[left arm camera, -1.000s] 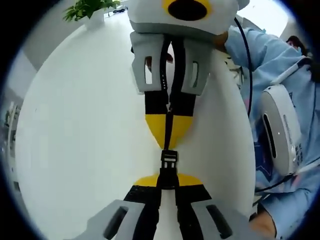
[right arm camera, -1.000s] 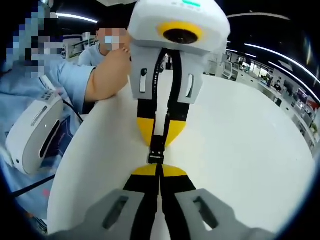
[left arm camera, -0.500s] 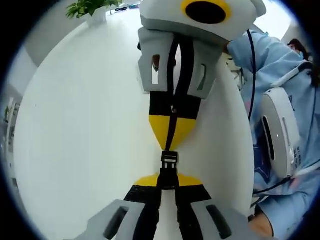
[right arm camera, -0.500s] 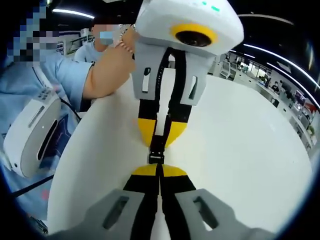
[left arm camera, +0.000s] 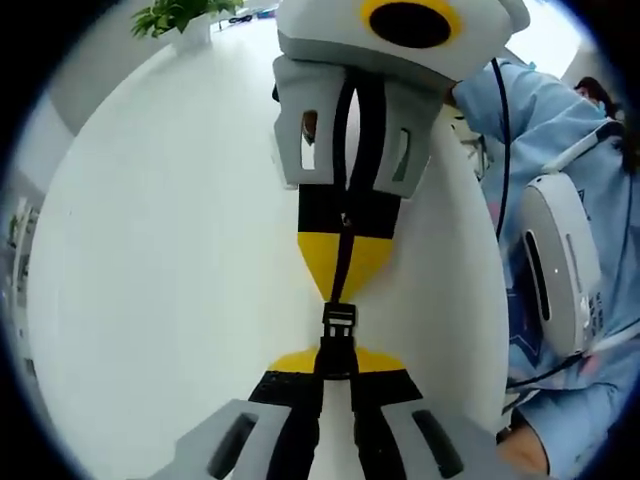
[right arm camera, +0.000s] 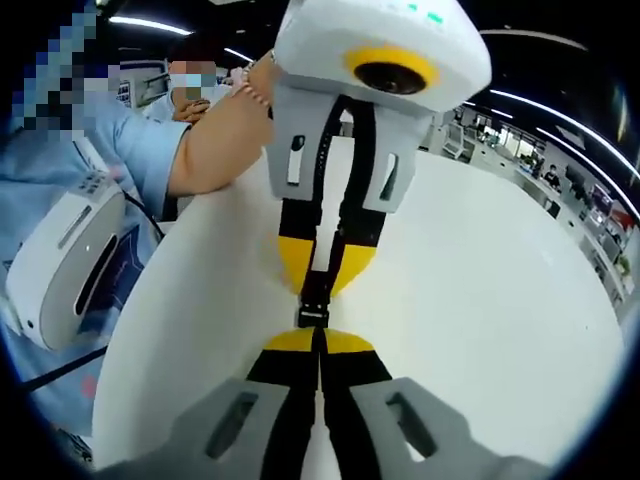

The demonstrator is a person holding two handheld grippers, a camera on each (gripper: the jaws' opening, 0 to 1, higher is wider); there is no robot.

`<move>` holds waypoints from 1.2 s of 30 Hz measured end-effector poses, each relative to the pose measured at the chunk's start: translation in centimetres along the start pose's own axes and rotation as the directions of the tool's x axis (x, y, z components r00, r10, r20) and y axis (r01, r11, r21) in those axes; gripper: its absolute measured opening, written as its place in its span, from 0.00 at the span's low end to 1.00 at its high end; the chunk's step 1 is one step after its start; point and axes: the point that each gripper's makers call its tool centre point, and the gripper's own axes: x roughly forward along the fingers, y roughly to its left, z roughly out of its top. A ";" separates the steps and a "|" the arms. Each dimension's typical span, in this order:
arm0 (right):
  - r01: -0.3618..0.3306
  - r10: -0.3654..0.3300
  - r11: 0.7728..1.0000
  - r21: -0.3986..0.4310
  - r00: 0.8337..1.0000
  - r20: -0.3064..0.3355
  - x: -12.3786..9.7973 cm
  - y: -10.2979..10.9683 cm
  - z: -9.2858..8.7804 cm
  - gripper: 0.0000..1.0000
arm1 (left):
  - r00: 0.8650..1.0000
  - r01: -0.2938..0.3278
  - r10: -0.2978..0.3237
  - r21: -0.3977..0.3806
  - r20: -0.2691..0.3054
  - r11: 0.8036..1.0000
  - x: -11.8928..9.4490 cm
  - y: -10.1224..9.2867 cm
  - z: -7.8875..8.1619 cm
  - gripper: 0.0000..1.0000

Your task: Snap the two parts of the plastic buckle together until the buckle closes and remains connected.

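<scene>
Fingers of both grippers are pinched narrow on the black plastic buckle (left arm camera: 338, 338), one gripper at each end. In the left gripper view, the left gripper (left arm camera: 336, 358) rises from the bottom, its yellow-tipped fingers (left arm camera: 372, 362) closed around the buckle's lower end, while the right gripper (left arm camera: 342, 290) comes down from the top, its yellow tips meeting the buckle's upper end. The right gripper view mirrors this: the right gripper's own tips sit at the bottom and the left gripper points down from above, with the buckle (right arm camera: 313, 303) between them. The two buckle parts sit end to end in one line, touching; whether they are latched is too small to tell. Buckle and grippers hover over a white bench (left arm camera: 160, 260). A person's blue sleeve (left arm camera: 545, 110) shows at the side, and a potted plant (left arm camera: 180, 18) stands at the bench's far edge.
</scene>
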 end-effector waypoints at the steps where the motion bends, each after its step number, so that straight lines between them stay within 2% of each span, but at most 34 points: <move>1: 0.001 -0.001 1.000 -0.005 1.000 0.000 0.0 0.0 0.0 0.00 | 1.000 0.001 -0.001 0.003 0.000 1.000 0.0 0.0 0.0 0.08; 12: 0.010 -0.011 0.999 -0.037 1.000 -0.013 -0.1 -0.1 0.1 0.00 | 1.000 0.000 0.000 0.004 -0.002 1.000 0.2 -0.1 0.1 0.08; 13: 0.031 -0.031 0.999 -0.033 1.000 0.003 0.1 -0.4 0.3 0.00 | 1.000 0.000 0.000 0.003 -0.002 1.000 0.2 -0.1 0.1 0.08; 14: 0.046 -0.044 0.998 -0.039 0.998 0.052 0.7 -0.6 1.0 0.00 | 1.000 0.000 0.000 0.005 -0.001 1.000 0.2 -0.1 0.1 0.09; 15: 0.033 -0.032 0.999 -0.028 0.999 0.017 0.4 -0.3 0.4 0.00 | 1.000 -0.004 0.004 -0.001 -0.009 1.000 -0.1 -0.2 0.1 0.09; 16: 0.032 -0.032 0.999 -0.007 0.999 0.018 0.6 -0.2 0.6 0.00 | 1.000 -0.001 0.001 -0.002 0.005 1.000 0.0 -0.4 0.4 0.09; 23: 0.032 -0.032 0.999 -0.006 0.999 0.022 0.8 0.5 0.6 0.00 | 1.000 0.002 -0.002 -0.005 0.009 1.000 -0.7 -0.3 0.2 0.09; 36: 0.030 -0.031 1.000 0.008 0.999 0.032 0.5 0.0 0.4 0.01 | 0.999 0.027 -0.026 -0.028 0.032 0.999 -0.7 -0.2 -0.2 0.10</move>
